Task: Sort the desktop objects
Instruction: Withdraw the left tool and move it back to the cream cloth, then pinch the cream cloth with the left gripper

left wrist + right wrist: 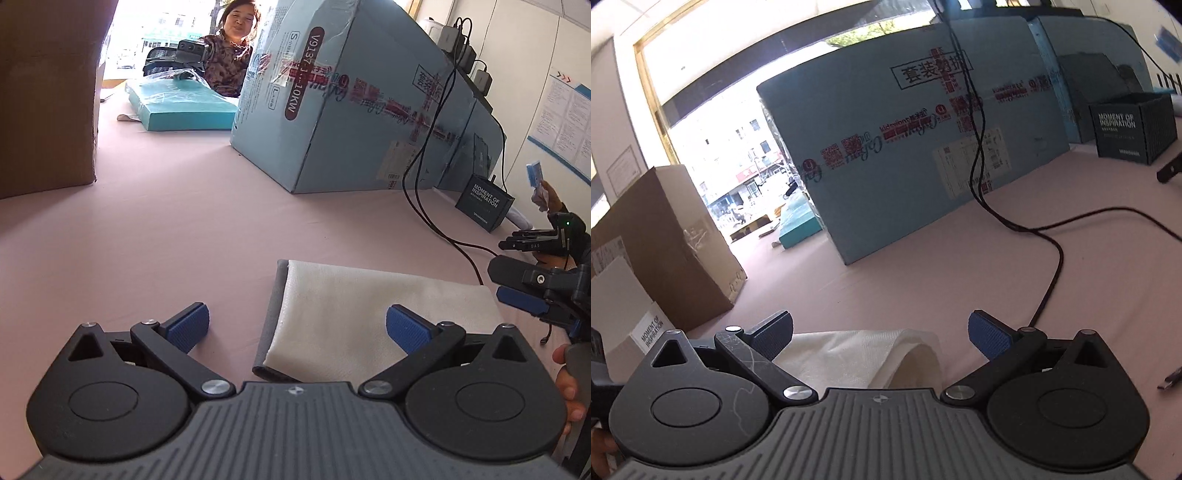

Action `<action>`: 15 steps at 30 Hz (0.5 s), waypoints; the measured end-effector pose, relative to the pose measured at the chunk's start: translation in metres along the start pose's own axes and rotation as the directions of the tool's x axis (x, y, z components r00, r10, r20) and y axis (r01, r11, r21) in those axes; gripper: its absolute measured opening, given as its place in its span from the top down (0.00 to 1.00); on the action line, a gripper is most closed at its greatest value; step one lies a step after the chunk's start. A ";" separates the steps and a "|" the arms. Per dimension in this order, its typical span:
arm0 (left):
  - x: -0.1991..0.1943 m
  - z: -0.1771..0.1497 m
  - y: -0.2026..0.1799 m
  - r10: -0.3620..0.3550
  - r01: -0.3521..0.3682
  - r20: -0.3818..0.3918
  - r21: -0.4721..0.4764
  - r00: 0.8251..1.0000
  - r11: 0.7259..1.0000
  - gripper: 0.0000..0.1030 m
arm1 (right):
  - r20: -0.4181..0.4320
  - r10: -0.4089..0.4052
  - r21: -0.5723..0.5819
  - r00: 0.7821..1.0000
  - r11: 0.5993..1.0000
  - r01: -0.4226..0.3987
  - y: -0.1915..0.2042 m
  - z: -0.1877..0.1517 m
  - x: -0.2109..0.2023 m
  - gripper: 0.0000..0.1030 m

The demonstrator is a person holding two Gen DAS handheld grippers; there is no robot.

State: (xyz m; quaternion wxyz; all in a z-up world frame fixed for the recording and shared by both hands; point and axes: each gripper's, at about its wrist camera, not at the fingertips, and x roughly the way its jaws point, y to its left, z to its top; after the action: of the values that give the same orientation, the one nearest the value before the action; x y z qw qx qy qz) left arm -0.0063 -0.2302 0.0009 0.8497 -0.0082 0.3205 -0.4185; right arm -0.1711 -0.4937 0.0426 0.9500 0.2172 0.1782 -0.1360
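Cloth point(373, 317) may slip, since both the left gripper point(297, 328) and right gripper point(881, 336) gape wide (black cable point(1049, 280) lies near).

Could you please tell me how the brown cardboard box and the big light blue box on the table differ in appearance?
The brown cardboard box is plain, while the light blue box carries printed text, red patterned tape and a white label. The light blue box looks clearly longer than the brown box. A black cable hangs in front of the light blue box; none is seen at the brown box. Both stand on the pink table.
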 end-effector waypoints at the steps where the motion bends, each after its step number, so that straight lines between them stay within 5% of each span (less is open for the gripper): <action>1: 0.001 0.000 -0.001 0.004 -0.004 -0.002 0.008 1.000 1.000 0.00 | -0.001 0.020 -0.041 1.000 0.999 -0.020 0.001 0.001 0.002 0.00; 6: -0.001 0.000 0.003 -0.010 0.010 0.000 -0.009 1.000 1.000 0.00 | -0.078 0.141 -0.211 0.987 0.965 -0.155 0.001 0.000 0.016 0.01; 8: 0.000 0.001 0.003 -0.011 0.011 -0.001 -0.006 1.000 1.000 0.00 | -0.122 0.210 -0.175 0.970 0.957 -0.229 -0.005 0.002 0.023 0.01; 11: -0.001 0.000 0.003 -0.009 0.009 -0.002 -0.002 1.000 1.000 0.00 | -0.179 0.189 -0.121 0.966 0.970 -0.212 -0.012 0.002 0.035 0.03; 13: -0.001 0.001 0.004 -0.015 0.015 -0.002 -0.006 1.000 1.000 0.00 | -0.193 0.152 -0.144 0.969 0.973 -0.182 -0.009 0.000 0.036 0.16; 15: -0.001 0.001 0.005 -0.019 0.019 -0.002 -0.007 1.000 1.000 0.00 | -0.191 0.115 -0.185 0.975 0.971 -0.151 -0.004 -0.003 0.033 0.50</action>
State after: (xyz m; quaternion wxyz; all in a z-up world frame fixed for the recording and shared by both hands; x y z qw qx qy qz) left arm -0.0027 -0.2265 0.0003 0.8455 -0.0140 0.3226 -0.4253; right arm -0.1433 -0.5020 0.0251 0.9541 0.1442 0.2603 -0.0335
